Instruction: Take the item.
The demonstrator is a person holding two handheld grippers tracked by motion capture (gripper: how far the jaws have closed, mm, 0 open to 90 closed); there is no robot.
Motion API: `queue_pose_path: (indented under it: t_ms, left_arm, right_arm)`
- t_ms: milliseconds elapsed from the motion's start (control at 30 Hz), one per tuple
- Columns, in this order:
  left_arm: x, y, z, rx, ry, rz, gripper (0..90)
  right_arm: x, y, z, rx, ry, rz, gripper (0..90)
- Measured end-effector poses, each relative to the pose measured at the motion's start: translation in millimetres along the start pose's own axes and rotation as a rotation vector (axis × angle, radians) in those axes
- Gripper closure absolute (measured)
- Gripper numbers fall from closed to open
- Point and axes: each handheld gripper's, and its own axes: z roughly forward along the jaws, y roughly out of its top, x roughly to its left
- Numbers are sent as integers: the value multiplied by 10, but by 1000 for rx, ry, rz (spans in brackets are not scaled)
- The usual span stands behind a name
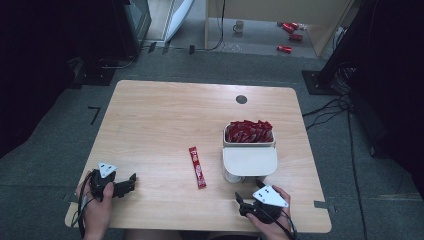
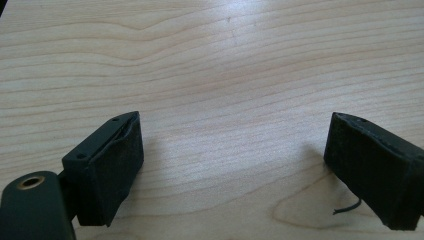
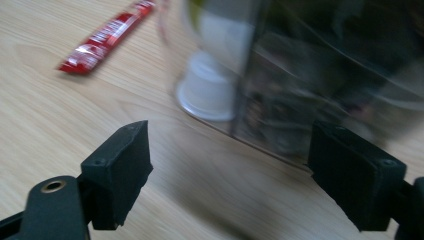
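A red stick sachet lies flat on the wooden table, near the middle; the right gripper view has it at upper left. To its right stands a white holder with several red sachets packed upright in its top. A small white cup sits under the holder, behind a clear wall. My left gripper rests at the table's front left, jaws wide apart over bare wood. My right gripper is at the front right, just before the holder, open with nothing between its pads.
A dark round cable port sits near the table's far edge. Beyond the table, on the floor, are a mug and a few red cans. Cables run along the floor at right.
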Motion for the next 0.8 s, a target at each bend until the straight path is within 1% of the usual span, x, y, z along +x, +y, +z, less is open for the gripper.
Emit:
queue_pose_path:
  t_ms: [33, 67, 133, 167, 267, 333, 367, 400, 433, 567, 600, 667, 700, 733, 767, 800]
  left_arm:
    - [0, 0, 0, 0, 0, 0, 95]
    - [0, 0, 0, 0, 0, 0, 95]
    - [0, 0, 0, 0, 0, 0, 95]
    - [0, 0, 0, 0, 0, 0, 95]
    - [0, 0, 0, 0, 0, 0, 95]
    - [0, 0, 0, 0, 0, 0, 95]
    - [0, 0, 0, 0, 0, 0, 95]
    - [0, 0, 0, 0, 0, 0, 95]
    - [0, 0, 0, 0, 0, 0, 95]
    - [-1, 0, 0, 0, 0, 0, 95]
    - [0, 0, 0, 0, 0, 0, 95]
    - [-1, -1, 0, 0, 0, 0, 95]
    - [0, -1, 0, 0, 0, 0, 95]
    - [0, -1, 0, 0, 0, 0, 95]
    - [-1, -1, 0, 0, 0, 0, 95]
    - [-1, -1, 0, 0, 0, 0, 95]
  right_arm:
    - [-81, -35, -14, 11, -17, 15, 158]
    - [-122, -49, -24, 15, -28, 17, 157]
    - [-203, -68, -53, 15, -35, 34, 155]
    - [-203, -68, -53, 15, -35, 34, 155]
    - [-319, -98, -93, 19, -54, 58, 155]
    - [-392, -114, -114, 23, -81, 69, 154]
    - [-462, -126, -125, 34, -103, 76, 153]
    - [-462, -126, -125, 34, -103, 76, 153]
    - [-530, -136, -131, 48, -134, 76, 154]
    - [-675, -162, -153, 68, -187, 79, 157]
    - [-675, -162, -153, 68, -187, 79, 157]
    - [-760, -178, -170, 79, -200, 96, 156]
    - [-848, -196, -187, 92, -222, 110, 156]
    - [-894, -204, -194, 100, -235, 113, 155]
    - [-941, -211, -196, 114, -243, 127, 154]
    - [-941, -211, -196, 114, -243, 127, 154]
